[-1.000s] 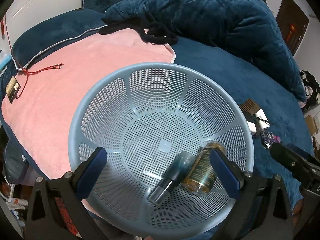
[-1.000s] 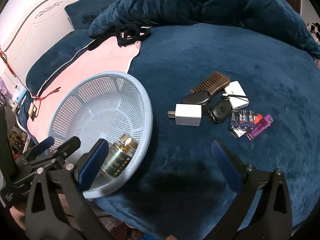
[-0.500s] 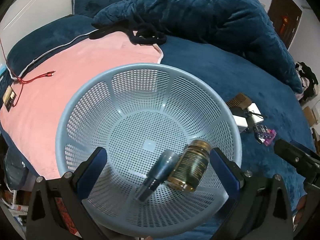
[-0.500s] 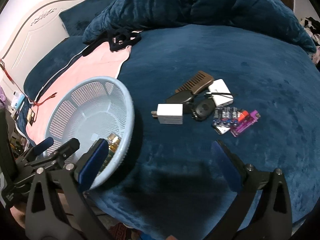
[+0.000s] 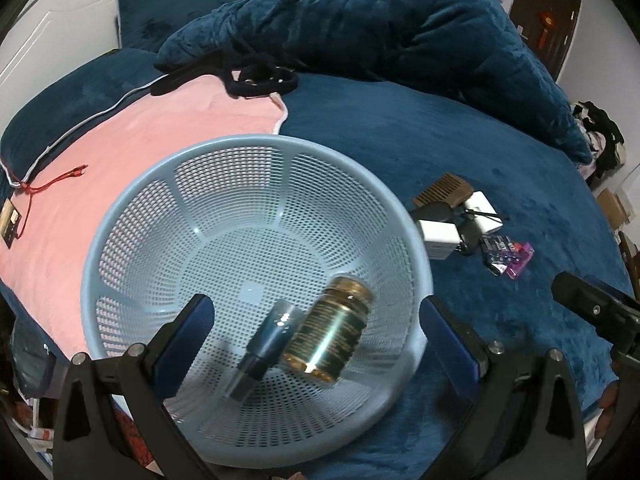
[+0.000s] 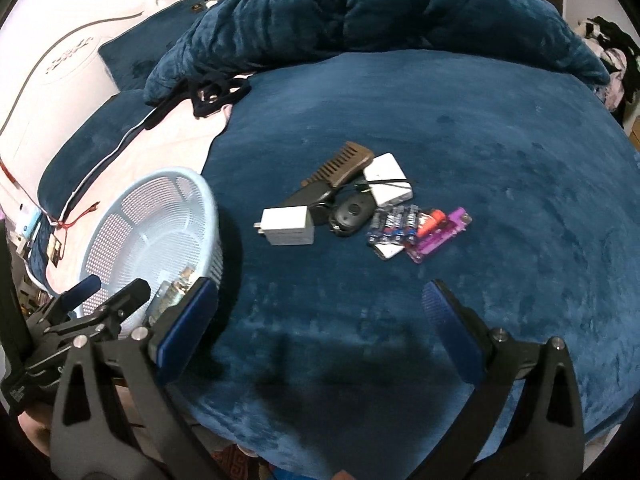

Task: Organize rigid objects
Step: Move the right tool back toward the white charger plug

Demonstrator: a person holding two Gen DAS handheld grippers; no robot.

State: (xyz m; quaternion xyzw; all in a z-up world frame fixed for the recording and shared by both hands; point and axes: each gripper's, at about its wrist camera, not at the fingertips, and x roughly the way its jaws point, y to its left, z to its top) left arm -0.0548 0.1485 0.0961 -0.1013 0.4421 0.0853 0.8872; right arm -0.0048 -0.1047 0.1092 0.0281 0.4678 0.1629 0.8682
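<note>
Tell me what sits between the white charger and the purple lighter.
In the right wrist view, a black oval device and a pack of batteries lie between the white charger and purple lighter.

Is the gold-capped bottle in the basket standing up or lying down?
Lying down: the gold-capped bottle rests on its side in the blue basket, beside a dark spray bottle.

a pale blue perforated plastic basket holds a gold-capped dark jar and grey spray bottle, both lying sideways.
</note>
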